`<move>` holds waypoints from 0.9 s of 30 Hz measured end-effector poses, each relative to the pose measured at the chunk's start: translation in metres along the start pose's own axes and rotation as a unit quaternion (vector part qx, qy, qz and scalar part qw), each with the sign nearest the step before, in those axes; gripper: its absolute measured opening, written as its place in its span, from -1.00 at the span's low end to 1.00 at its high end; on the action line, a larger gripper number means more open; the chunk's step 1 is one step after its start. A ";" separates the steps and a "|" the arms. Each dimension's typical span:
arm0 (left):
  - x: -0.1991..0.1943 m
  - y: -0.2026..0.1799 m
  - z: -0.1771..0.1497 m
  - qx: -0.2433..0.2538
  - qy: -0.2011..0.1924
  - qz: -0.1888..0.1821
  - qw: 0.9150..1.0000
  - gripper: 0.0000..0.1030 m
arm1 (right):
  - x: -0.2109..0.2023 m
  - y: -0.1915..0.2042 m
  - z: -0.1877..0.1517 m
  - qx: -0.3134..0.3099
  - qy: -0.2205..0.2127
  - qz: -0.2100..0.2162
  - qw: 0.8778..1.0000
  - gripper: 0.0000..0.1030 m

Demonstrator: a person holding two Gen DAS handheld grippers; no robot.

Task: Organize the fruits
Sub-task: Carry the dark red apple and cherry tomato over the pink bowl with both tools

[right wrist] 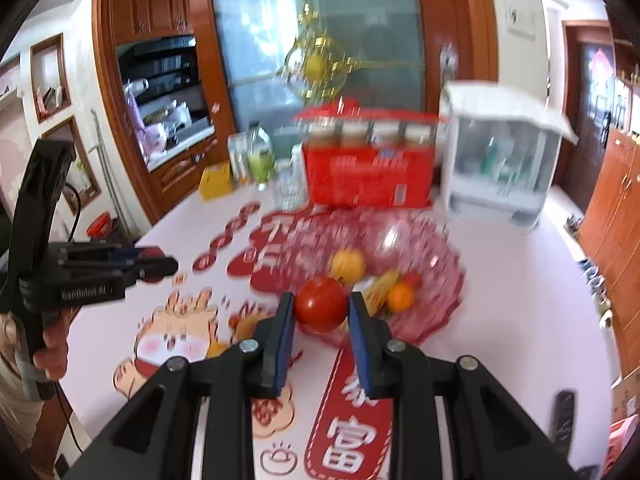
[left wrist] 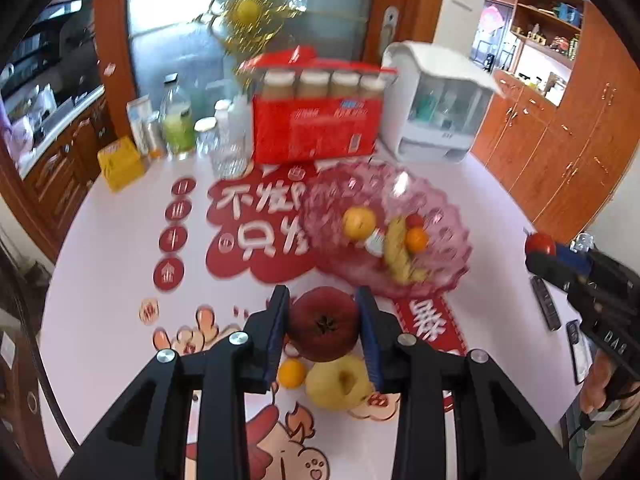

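Observation:
My left gripper (left wrist: 323,312) is shut on a dark red pomegranate (left wrist: 323,328), held above the table. Below it on the table lie a yellow-green apple (left wrist: 340,386) and a small orange (left wrist: 292,374). My right gripper (right wrist: 320,312) is shut on a red tomato (right wrist: 321,304), also lifted; the same tomato (left wrist: 540,244) shows at the right edge of the left wrist view. The pink glass fruit bowl (left wrist: 448,276) (right wrist: 432,240) stands ahead of both grippers. It holds a yellow-orange fruit (left wrist: 359,222), a banana (left wrist: 398,252), an orange (left wrist: 416,239) and a small red fruit (left wrist: 415,221).
A red carton of jars (left wrist: 316,132), a white cabinet-like box (left wrist: 436,108), bottles (left wrist: 178,120), a glass (left wrist: 228,156) and a yellow box (left wrist: 120,162) line the table's far side. Remote controls (left wrist: 546,308) lie at the right. Wooden cupboards (left wrist: 580,152) stand beyond the table.

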State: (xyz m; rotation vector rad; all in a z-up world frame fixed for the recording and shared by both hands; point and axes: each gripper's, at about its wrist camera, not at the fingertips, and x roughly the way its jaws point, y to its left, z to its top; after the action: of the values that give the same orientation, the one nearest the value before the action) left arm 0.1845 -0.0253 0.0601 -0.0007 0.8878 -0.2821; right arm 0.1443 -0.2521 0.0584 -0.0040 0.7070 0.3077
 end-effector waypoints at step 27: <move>0.190 -0.039 0.090 -0.004 0.100 0.051 0.994 -0.37 | 0.199 -0.086 0.087 0.078 0.134 -0.060 0.986 -0.48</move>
State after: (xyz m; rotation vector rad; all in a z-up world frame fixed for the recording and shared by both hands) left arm 0.3572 -0.1195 -0.0240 0.0659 1.0838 -0.1852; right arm 0.3665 -0.2699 -0.0110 0.0615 0.9921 0.1358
